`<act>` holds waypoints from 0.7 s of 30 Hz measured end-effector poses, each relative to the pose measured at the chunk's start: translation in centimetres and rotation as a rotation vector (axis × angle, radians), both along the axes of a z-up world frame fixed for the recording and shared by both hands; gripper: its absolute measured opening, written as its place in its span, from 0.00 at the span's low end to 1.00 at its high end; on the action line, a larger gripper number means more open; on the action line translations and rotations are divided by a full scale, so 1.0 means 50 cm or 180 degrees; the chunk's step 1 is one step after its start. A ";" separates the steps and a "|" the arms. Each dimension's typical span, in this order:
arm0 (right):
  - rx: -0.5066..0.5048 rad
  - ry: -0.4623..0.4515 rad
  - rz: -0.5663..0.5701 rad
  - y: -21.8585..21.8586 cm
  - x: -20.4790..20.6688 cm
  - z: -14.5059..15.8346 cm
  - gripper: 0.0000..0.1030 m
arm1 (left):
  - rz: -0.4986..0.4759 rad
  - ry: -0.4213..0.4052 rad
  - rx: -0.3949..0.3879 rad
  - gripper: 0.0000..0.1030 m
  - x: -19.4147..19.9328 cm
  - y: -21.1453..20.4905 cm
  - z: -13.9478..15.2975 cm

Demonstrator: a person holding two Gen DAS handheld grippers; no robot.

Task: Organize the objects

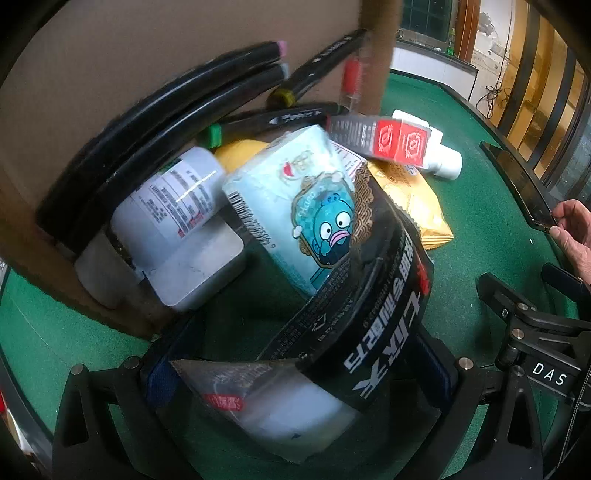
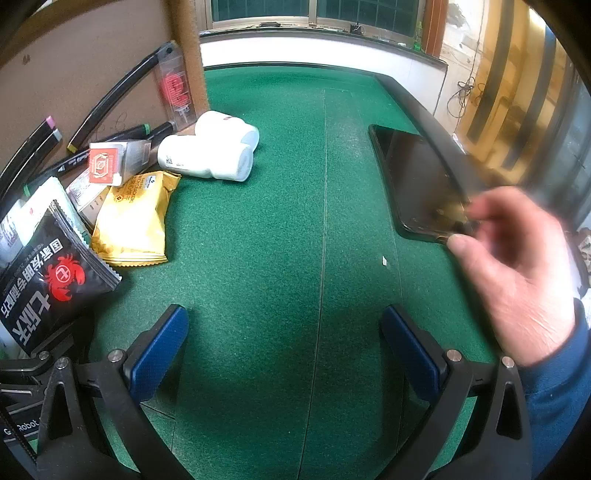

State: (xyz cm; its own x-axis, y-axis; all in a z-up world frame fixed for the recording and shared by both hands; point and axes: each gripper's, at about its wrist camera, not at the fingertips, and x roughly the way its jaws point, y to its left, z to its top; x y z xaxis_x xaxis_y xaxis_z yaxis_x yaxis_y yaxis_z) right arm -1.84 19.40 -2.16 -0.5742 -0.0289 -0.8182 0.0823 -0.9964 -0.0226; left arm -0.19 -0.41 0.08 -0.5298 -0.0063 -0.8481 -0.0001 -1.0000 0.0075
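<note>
Covering the table, green felt (image 2: 280, 236) runs toward windows (image 2: 314, 11).

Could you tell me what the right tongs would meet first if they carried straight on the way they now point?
Probably just the bare green felt table. The right tongs stand open with nothing between them, and their line looks free, though depth is hard to judge.

A green bench (image 2: 280, 229) is carrying a yellow packet (image 2: 133, 218) and white bottles (image 2: 207, 158). A black packet (image 2: 48, 284) is showing a red crab.
</note>
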 end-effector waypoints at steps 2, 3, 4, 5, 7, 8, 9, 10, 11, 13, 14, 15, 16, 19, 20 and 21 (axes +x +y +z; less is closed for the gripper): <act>0.0000 0.0000 0.0000 0.000 0.000 0.000 1.00 | 0.0000 0.0000 0.0001 0.99 0.000 0.000 0.000; 0.0000 0.0000 0.0000 0.000 -0.001 0.000 1.00 | 0.0000 0.0000 0.0001 0.99 -0.001 -0.001 0.000; 0.0000 0.0000 0.0001 0.001 -0.001 0.000 1.00 | 0.0000 0.0000 0.0001 0.99 -0.001 -0.001 0.000; 0.0001 0.0000 0.0001 0.001 -0.001 0.000 1.00 | 0.0000 0.0000 0.0000 0.99 -0.001 0.000 0.000; 0.0000 0.0000 0.0001 0.000 0.000 0.000 1.00 | 0.0000 -0.0001 0.0001 0.99 0.001 -0.004 0.000; 0.0000 0.0000 0.0001 0.000 0.000 0.000 1.00 | -0.0001 0.0001 0.0000 0.99 0.001 -0.004 0.001; 0.0000 0.0000 0.0001 0.000 0.001 0.000 1.00 | -0.0001 0.0001 0.0000 0.99 0.001 -0.005 0.001; 0.0000 0.0000 0.0001 -0.001 0.001 0.001 1.00 | -0.0001 0.0001 0.0000 0.99 0.001 -0.006 0.001; 0.0001 -0.0001 0.0001 -0.001 0.002 0.001 1.00 | -0.0001 0.0002 0.0000 0.99 0.000 -0.004 0.001; 0.0000 0.0000 0.0002 -0.002 0.002 0.001 1.00 | -0.0001 0.0002 -0.0001 0.99 -0.001 -0.003 0.001; 0.0001 -0.0001 0.0002 -0.002 0.003 0.001 1.00 | -0.0001 0.0002 -0.0002 0.99 0.000 -0.003 0.001; 0.0000 -0.0001 0.0002 -0.002 0.003 0.002 1.00 | -0.0001 0.0002 -0.0002 0.99 0.000 -0.003 0.001; 0.0000 -0.0001 0.0002 -0.003 0.004 0.002 1.00 | -0.0001 0.0002 -0.0002 0.99 0.000 -0.003 0.001; 0.0001 -0.0001 0.0002 -0.003 0.004 0.002 1.00 | -0.0001 0.0002 -0.0001 0.99 0.000 -0.003 0.001; 0.0001 -0.0001 0.0002 -0.003 0.004 0.002 1.00 | -0.0001 0.0002 -0.0002 0.99 0.000 -0.003 0.001; 0.0001 -0.0001 0.0002 -0.003 0.004 0.002 1.00 | -0.0001 0.0002 -0.0002 0.99 0.001 -0.003 0.001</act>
State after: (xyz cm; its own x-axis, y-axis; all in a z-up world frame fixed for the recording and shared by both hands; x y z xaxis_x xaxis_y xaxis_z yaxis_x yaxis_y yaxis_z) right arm -1.66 19.26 -2.07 -0.5740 -0.0291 -0.8184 0.0830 -0.9963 -0.0227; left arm -0.12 -0.56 0.11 -0.5303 -0.0067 -0.8478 -0.0003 -1.0000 0.0081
